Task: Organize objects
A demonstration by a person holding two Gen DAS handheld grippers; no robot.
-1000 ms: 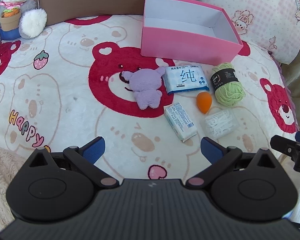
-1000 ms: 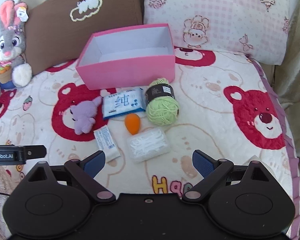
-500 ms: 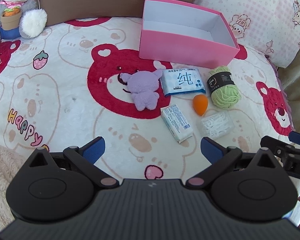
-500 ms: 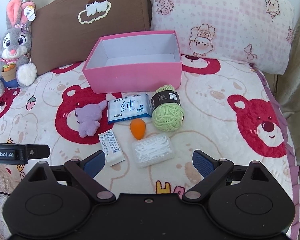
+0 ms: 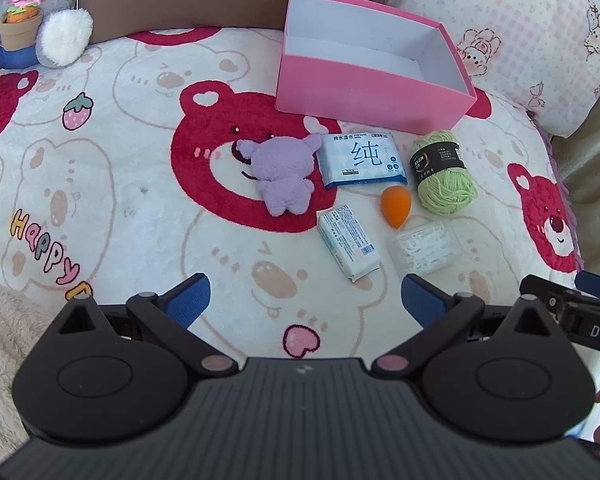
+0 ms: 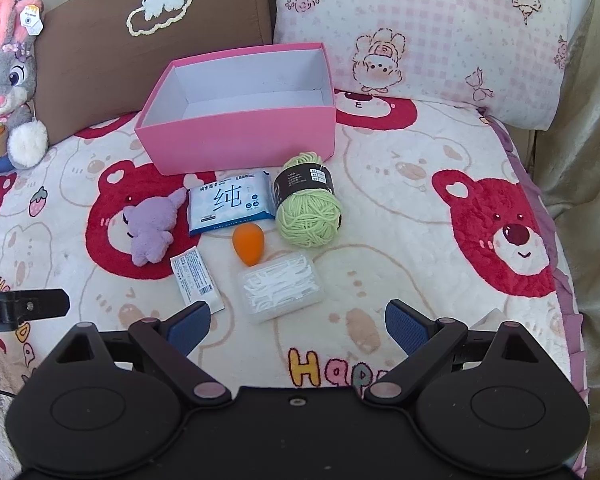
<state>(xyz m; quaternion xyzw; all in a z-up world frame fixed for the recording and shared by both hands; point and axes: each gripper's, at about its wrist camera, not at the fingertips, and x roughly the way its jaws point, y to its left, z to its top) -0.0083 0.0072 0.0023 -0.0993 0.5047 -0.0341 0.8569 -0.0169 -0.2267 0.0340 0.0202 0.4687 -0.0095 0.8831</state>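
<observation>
Both grippers, left (image 5: 304, 294) and right (image 6: 298, 318), have drifted nearer the clutter, jaws spread and empty, so the box (image 6: 240, 140) stays unfilled.

Bedspread (image 6: 400, 208): cream, printed with red bear faces, strawberries and "Happy" lettering. Grey rabbit plush (image 6: 8, 92) sits upright at far left, against brown cushion (image 6: 140, 40) with cloud motif. Pink checked pillow (image 6: 420, 32) just beside cushion, on its right.

Pink box (image 6: 240, 140), lilac plush (image 6: 150, 228), orange sponge (image 6: 248, 243), green yarn (image 6: 308, 216), red-bear-patterned cream blanket (image 6: 420, 240).
</observation>
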